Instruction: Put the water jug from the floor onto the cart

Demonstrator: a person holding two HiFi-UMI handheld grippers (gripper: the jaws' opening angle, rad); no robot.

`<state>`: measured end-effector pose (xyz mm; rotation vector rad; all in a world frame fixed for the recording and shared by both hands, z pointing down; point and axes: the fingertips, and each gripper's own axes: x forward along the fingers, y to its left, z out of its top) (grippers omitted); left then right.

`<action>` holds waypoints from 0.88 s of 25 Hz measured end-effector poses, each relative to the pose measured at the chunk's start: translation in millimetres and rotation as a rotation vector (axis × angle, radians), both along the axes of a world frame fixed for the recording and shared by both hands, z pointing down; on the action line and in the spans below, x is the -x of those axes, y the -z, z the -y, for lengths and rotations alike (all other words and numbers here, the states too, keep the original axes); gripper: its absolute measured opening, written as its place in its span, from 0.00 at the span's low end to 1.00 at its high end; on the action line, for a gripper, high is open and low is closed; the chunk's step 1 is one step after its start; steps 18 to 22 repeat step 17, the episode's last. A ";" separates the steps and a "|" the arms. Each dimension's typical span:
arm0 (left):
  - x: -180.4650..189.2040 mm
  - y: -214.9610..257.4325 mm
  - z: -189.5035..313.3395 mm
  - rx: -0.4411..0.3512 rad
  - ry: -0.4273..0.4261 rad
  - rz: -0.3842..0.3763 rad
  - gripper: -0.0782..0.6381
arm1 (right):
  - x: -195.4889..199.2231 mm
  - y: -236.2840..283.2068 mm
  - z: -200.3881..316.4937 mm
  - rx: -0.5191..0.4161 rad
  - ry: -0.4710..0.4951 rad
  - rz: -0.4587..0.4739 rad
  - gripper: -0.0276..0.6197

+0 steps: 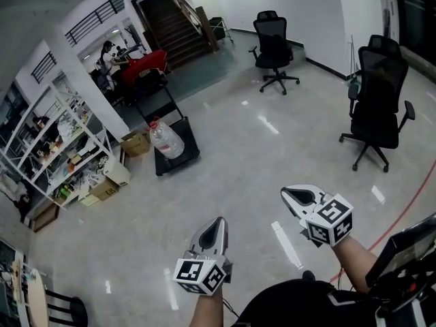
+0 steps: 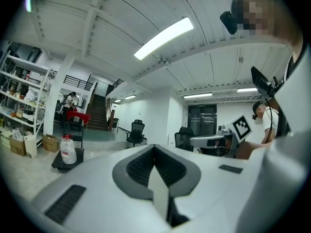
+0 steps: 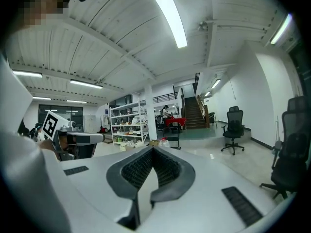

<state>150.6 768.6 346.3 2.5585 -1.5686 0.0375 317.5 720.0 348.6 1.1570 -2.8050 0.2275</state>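
Observation:
The clear water jug (image 1: 165, 140) with a red cap stands upright on the low black cart (image 1: 182, 159), far across the floor near the shelves. In the left gripper view the jug (image 2: 68, 149) shows small on the cart (image 2: 54, 165) at the left. My left gripper (image 1: 216, 222) and right gripper (image 1: 290, 193) are held out in front of me, well short of the cart, both shut with nothing between the jaws. The left gripper (image 2: 155, 148) and the right gripper (image 3: 153, 150) each point roughly level across the room.
Two black office chairs (image 1: 274, 46) (image 1: 378, 104) stand on the grey floor at the right. A white shelf unit (image 1: 58, 152) and cardboard boxes (image 1: 136, 144) sit left of the cart. Stairs (image 1: 174, 26) rise at the back. A person sits by a red-covered table (image 1: 144, 63).

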 end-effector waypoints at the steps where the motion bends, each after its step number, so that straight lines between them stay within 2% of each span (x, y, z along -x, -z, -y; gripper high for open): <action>1: 1.7 0.4 -1.8 -0.003 0.001 0.001 0.11 | 2.9 0.3 -2.1 -0.002 0.005 -0.001 0.05; 12: 20.3 0.2 -5.2 -0.010 0.041 -0.008 0.11 | 23.6 0.0 -2.2 -0.003 0.038 -0.009 0.05; 22: 20.7 -0.3 -0.6 -0.031 0.073 -0.014 0.11 | 26.6 -0.6 11.2 -0.015 0.072 -0.021 0.05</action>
